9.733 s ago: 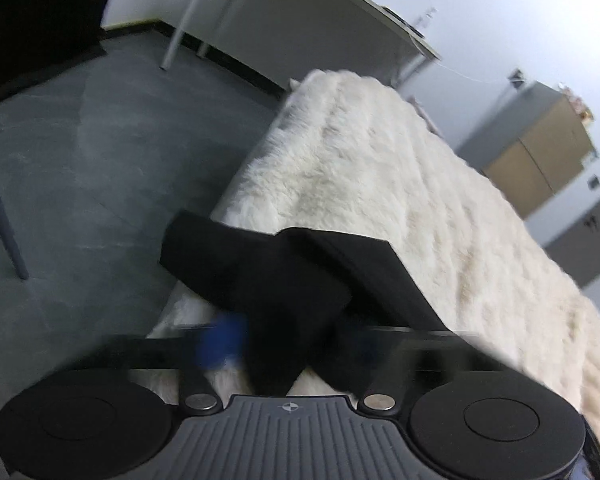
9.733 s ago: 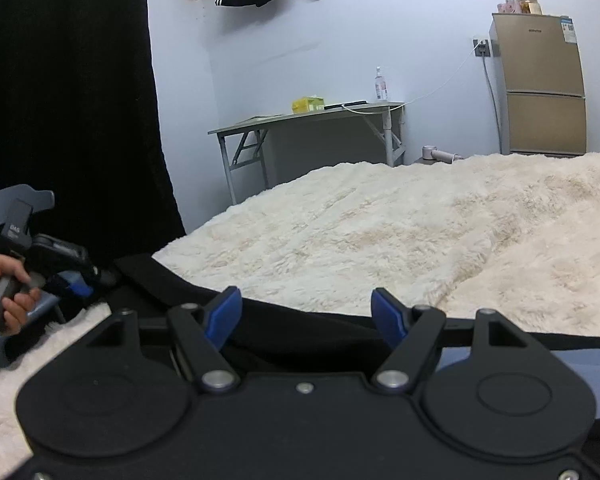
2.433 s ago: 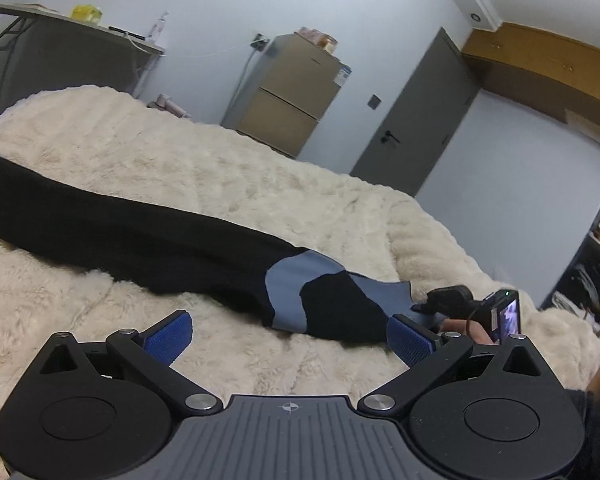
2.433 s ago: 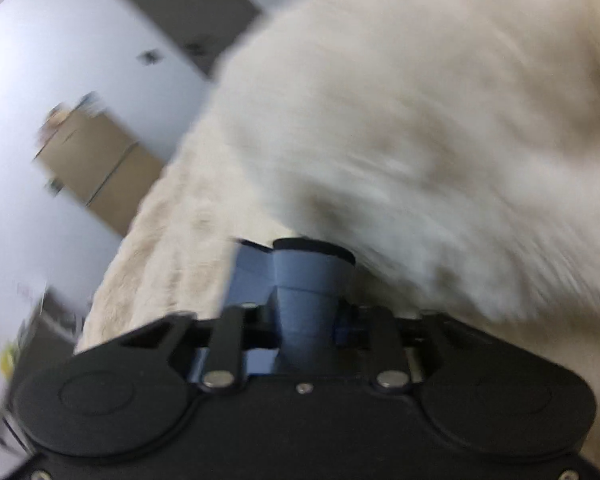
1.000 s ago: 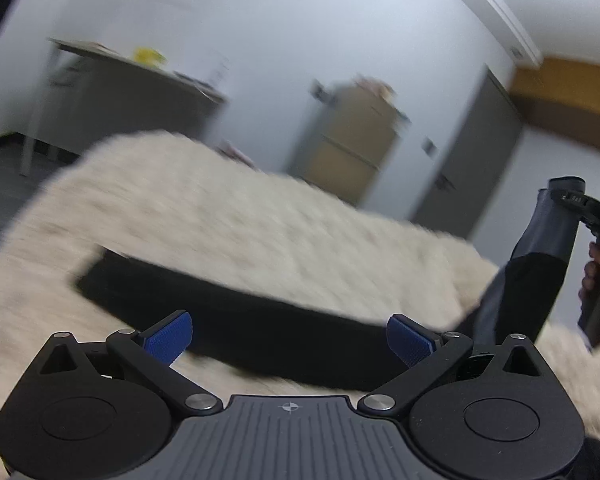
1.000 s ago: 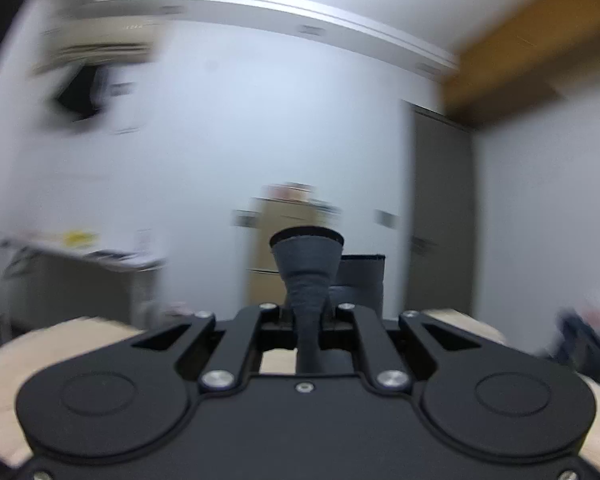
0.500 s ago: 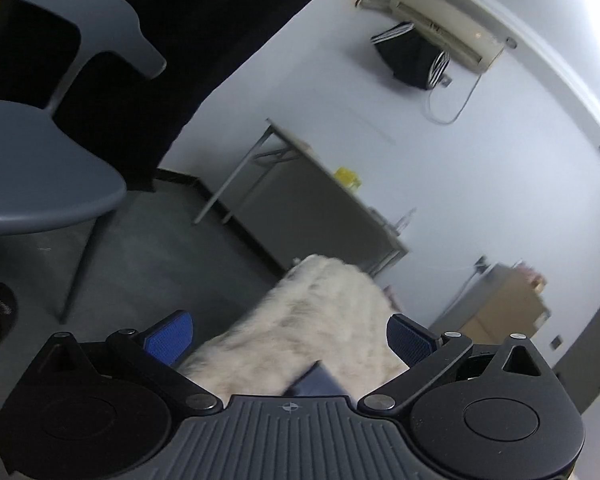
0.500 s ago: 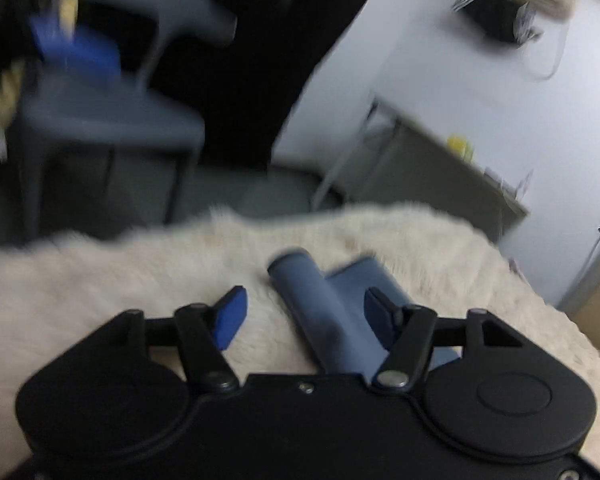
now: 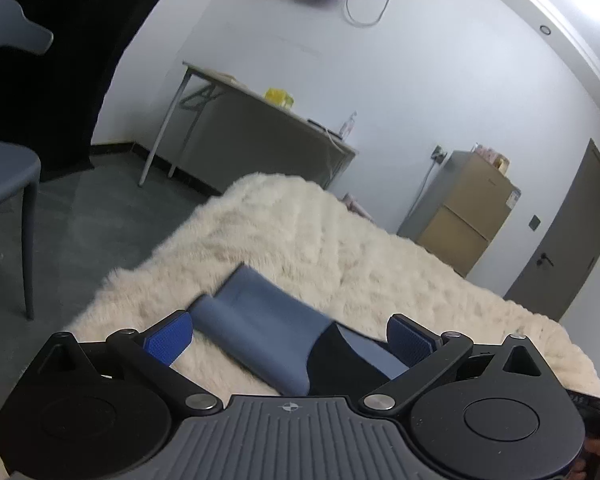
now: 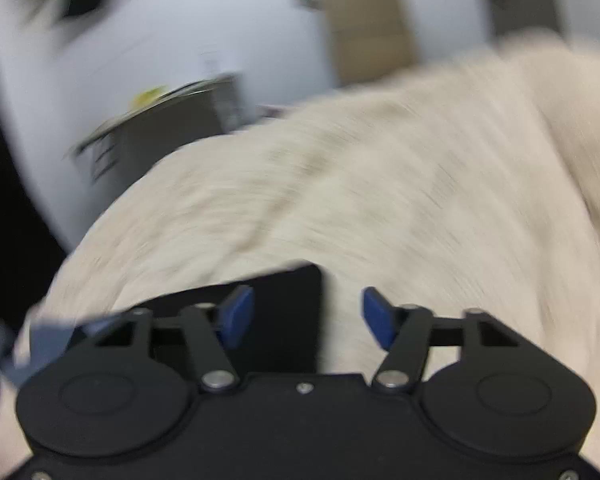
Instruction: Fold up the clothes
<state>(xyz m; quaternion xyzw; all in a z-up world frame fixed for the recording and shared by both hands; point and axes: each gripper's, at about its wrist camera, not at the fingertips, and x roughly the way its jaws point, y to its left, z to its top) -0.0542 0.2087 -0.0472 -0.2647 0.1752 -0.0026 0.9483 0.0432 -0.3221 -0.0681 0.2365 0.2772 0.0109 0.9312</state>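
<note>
A black and blue-grey garment [image 9: 260,320] lies on the cream fluffy blanket [image 9: 340,248], its blue-grey end folded back over the black part. My left gripper [image 9: 290,338] hovers low over it, open wide, its pads on either side of the cloth without touching. The right wrist view is blurred. There my right gripper [image 10: 306,318] is above the garment's black end [image 10: 288,292]. Its jaws are closing, and the cloth's edge lies under the gap near the left pad, unpinched. A blue-grey piece [image 10: 52,340] shows at the left.
The blanket's edge drops to a grey floor [image 9: 80,232] at the left, where a grey chair [image 9: 4,176] stands. A folding table [image 9: 260,128], a tan fridge [image 9: 468,220] and a door [image 9: 572,240] line the far wall.
The right gripper held the blue-grey end up a second ago; it has let go and the end now lies folded on the blanket. Both views have swung down to the garment.
</note>
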